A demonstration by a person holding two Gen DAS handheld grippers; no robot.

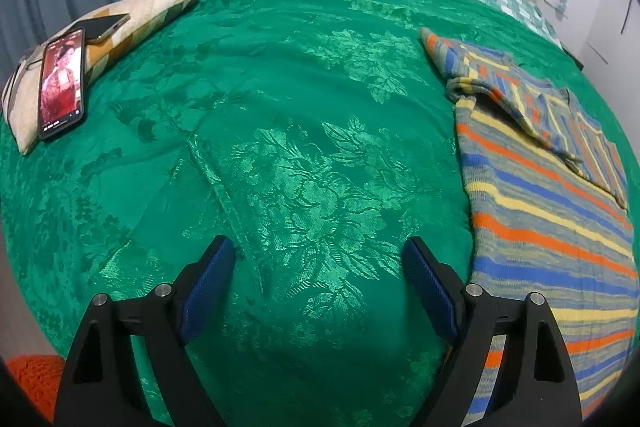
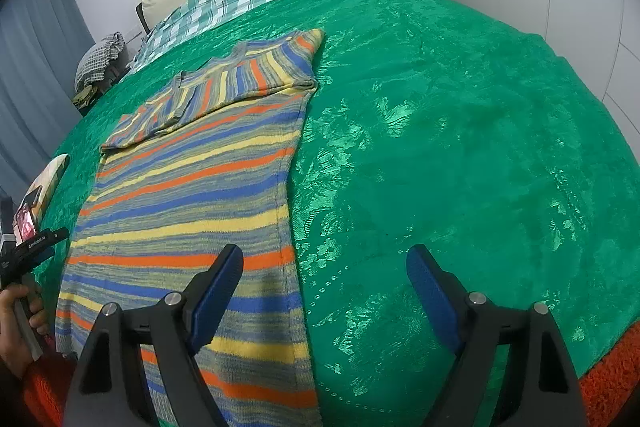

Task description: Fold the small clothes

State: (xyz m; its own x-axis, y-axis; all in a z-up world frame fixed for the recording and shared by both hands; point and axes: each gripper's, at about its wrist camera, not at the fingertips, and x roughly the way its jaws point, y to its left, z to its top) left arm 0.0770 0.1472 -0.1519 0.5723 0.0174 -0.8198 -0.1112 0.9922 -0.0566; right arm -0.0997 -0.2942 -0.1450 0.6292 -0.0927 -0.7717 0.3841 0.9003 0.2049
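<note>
1. Striped knit sweater [image 2: 192,203]: laid flat on the green bedspread [image 2: 460,147], hem towards the cameras, both sleeves already turned in and crossed over the chest (only the body is left long).
2. Left gripper [image 1: 318,259]: held above bare bedspread just beside the garment's side edge; its blue-padded fingers [image 1: 210,279] are spread wide, with nothing between them.
3. Right gripper [image 2: 324,267]: held over the near right edge of the sweater; fingers likewise wide apart and empty, one above the knit, the other above the bedspread.
4. Step in hand: judged to be the pause between sleeve folding and the fold of the body. Neither gripper is in contact with the cloth.
5. Next move (a judgement only): the two hem corners are to be pinched, lifted together and carried towards the collar, the knit being kept level so that the tucked sleeves are not dragged open.
6. Other items noted: a patterned cushion [image 1: 120,27] at the far left, with a lit phone [image 1: 62,83] resting on it.
7. Hidden or unclear: the hem itself is cut off by the grippers and the lower frame edge; the collar is covered by the sleeves; the person's hand [image 2: 20,323] is seen only at the margin.
</note>
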